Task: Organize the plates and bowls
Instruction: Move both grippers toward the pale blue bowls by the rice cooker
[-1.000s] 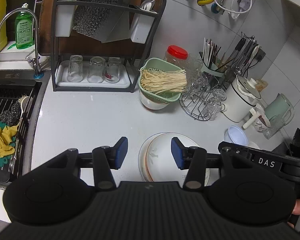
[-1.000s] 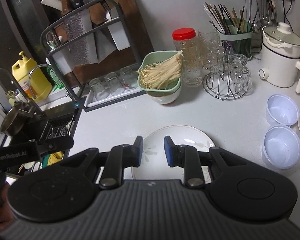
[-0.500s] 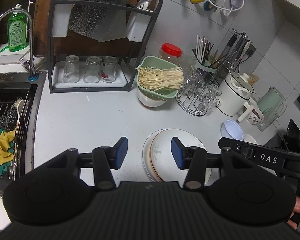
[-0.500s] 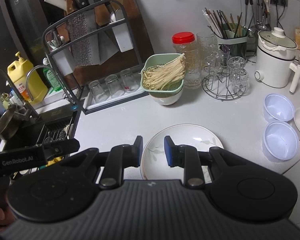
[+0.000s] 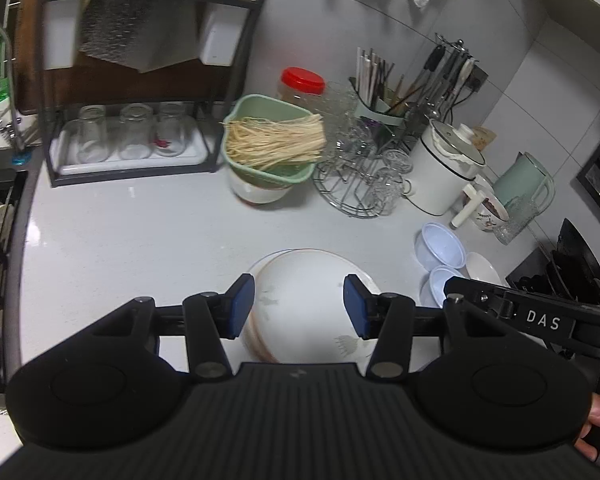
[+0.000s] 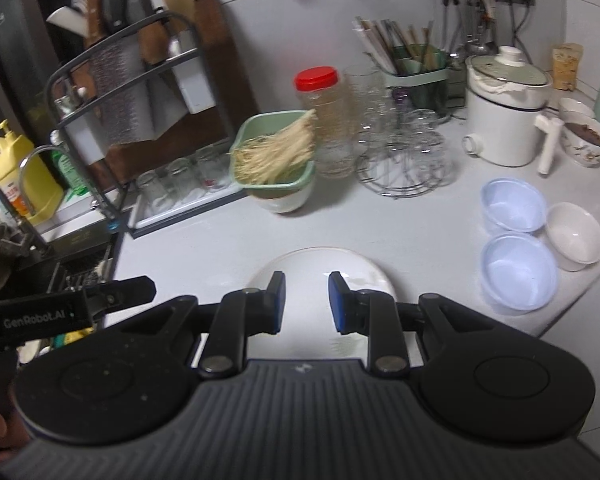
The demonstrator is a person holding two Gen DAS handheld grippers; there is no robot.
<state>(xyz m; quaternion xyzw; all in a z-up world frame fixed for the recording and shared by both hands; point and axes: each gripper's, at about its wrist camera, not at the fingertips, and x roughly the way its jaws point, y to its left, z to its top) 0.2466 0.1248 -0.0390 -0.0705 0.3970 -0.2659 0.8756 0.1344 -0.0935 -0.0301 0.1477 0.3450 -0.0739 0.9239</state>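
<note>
plates: the white round ceramic plates with a brownish rim [image 5: 300, 312], stacked, sit on the pale grey countertop [image 5: 140, 232] at lower centre of both views, right in front of your fingers.
left gripper [image 5: 299, 306]: blue pads apart, either side of the stack in the picture but not pressing on it; looks like it's above, hard to be sure.
right gripper [image 6: 307, 302]: pads a narrow gap apart, nothing between them, over the same stack.
step: my guess, you're lining up on the stack, no grab yet.
next move: probably drop lower and get a rim between the pads.
bowls: two pale blue plastic bowls [image 6: 514, 242] and a small white bowl [image 6: 576, 236] wait at the right, well apart from the stack.
</note>
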